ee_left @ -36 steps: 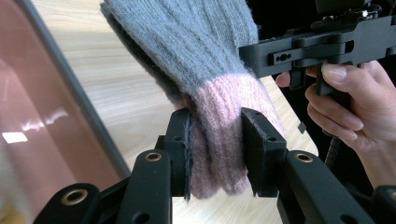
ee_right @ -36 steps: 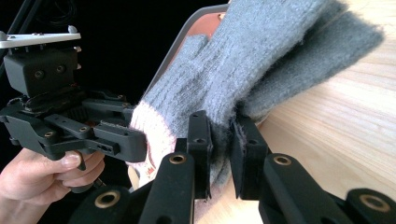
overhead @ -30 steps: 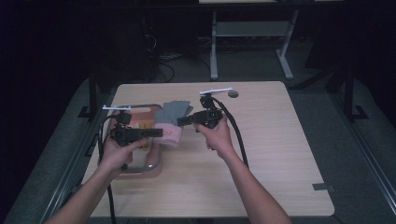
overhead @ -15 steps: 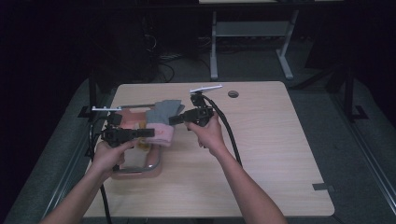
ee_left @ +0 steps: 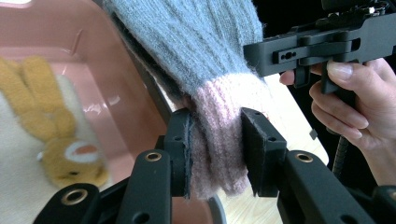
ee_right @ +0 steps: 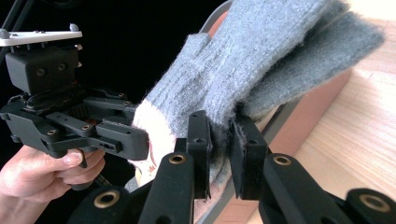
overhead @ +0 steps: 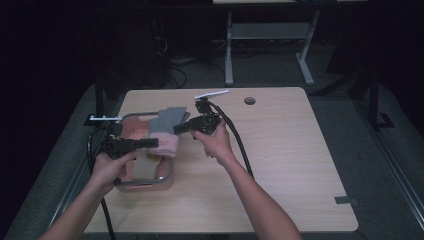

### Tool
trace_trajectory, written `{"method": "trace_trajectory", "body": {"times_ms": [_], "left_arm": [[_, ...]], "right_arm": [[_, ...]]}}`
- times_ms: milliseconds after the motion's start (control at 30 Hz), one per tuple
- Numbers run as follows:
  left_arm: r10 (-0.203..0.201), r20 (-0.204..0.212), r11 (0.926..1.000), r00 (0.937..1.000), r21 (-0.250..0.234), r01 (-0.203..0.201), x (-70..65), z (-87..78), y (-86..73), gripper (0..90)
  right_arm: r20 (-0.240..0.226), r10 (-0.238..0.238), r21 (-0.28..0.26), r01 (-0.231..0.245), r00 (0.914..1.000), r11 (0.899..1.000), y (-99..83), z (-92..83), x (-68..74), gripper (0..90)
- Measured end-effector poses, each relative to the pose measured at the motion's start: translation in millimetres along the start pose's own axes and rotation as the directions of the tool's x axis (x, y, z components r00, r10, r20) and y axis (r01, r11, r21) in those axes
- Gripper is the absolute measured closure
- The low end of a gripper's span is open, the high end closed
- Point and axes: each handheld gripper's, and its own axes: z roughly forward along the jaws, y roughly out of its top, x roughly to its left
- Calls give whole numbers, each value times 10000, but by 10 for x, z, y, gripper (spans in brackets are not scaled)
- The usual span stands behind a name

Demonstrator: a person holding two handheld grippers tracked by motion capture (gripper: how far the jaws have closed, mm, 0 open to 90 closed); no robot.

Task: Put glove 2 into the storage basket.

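A grey knitted glove (overhead: 167, 120) with a pink cuff (overhead: 169, 145) hangs between both grippers above a pink basket (overhead: 146, 184) with a metal rim. My left gripper (ee_left: 215, 140) is shut on the pink cuff (ee_left: 219, 116); in the high view the left gripper (overhead: 154, 143) is at the basket's right side. My right gripper (ee_right: 219, 140) is shut on the glove's grey part (ee_right: 243, 70), just right of the cuff, and sits at the basket's far right corner in the high view (overhead: 178, 129). The pinched part of the fabric is hidden by the pads.
Inside the basket lie a yellow plush toy (ee_left: 60, 154) and a beige cloth (overhead: 145, 165). The wooden table (overhead: 280, 165) has a round cable hole (overhead: 249, 100) near its far edge. A metal desk frame (overhead: 230, 45) stands on the dark floor beyond.
Both hands have shifted left together, carrying the glove from beside the basket's right edge to over the basket. Both grips have stayed closed on it.
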Motion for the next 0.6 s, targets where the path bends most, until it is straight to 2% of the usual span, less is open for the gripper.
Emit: {"method": "trace_trajectory", "body": {"times_ms": [333,600], "left_arm": [[-136,-168,9999,9998,-39,136,80,-81,-33,651],[-181,-292,9998,9994,-135,177,148,-187,-65,651]], "right_arm": [[-108,-13,152,15,9999,9999,26,138,19,789],[-100,-151,274,154,9998,9995,60,256,88,789]]}}
